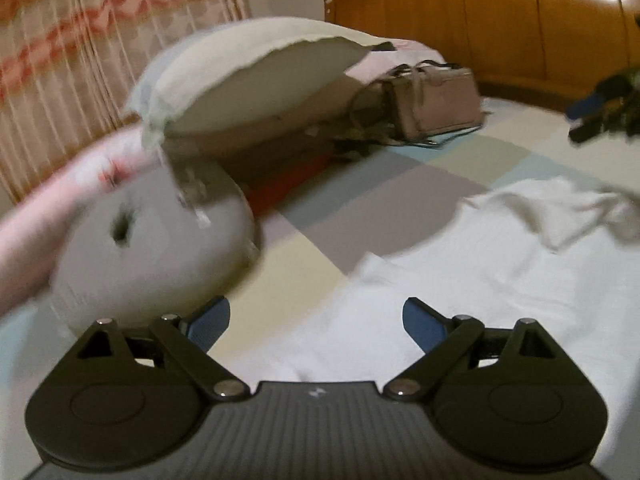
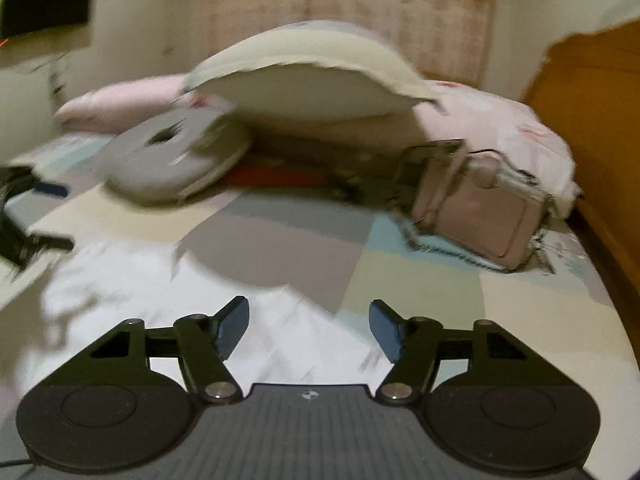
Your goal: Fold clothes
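While both views are smeared with blur, I can see my left gripper (image 1: 316, 326) and right gripper (image 2: 310, 328) with fingers spread wide, holding nothing. Below them a white garment (image 1: 460, 280) lies rumpled on the checked bed (image 2: 420, 292), near a grey cushion (image 1: 160, 248) and pink bag (image 2: 484, 228).

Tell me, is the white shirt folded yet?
Not yet. The white garment lies spread and rumpled on the patchwork bedspread; whether it's a shirt, cannot tell.
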The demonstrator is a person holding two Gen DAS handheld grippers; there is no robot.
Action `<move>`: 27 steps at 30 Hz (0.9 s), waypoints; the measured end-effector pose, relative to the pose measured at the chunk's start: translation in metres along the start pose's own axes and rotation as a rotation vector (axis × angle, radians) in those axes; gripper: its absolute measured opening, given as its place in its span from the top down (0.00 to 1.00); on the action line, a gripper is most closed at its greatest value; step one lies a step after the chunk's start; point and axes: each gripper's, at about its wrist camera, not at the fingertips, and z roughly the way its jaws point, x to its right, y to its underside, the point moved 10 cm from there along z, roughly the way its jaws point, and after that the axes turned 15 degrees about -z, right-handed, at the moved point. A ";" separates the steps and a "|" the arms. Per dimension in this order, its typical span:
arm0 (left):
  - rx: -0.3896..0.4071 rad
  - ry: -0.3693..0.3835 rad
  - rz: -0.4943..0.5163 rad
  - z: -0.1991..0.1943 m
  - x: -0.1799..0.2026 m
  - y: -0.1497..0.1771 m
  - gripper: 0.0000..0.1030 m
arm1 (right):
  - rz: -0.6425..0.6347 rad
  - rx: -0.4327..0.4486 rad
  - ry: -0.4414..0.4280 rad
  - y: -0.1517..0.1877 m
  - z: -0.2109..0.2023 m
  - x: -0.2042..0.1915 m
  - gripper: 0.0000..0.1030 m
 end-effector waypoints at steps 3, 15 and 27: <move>-0.058 0.066 -0.030 -0.014 0.017 0.026 0.09 | -0.117 -0.041 -0.049 0.023 -0.004 -0.026 0.31; -0.136 0.107 -0.002 -0.025 0.047 0.062 0.09 | -0.042 -0.149 0.103 0.054 0.039 0.012 0.61; -0.084 0.072 -0.347 -0.007 -0.027 0.047 0.39 | 0.174 -0.141 0.024 0.077 0.048 0.027 0.77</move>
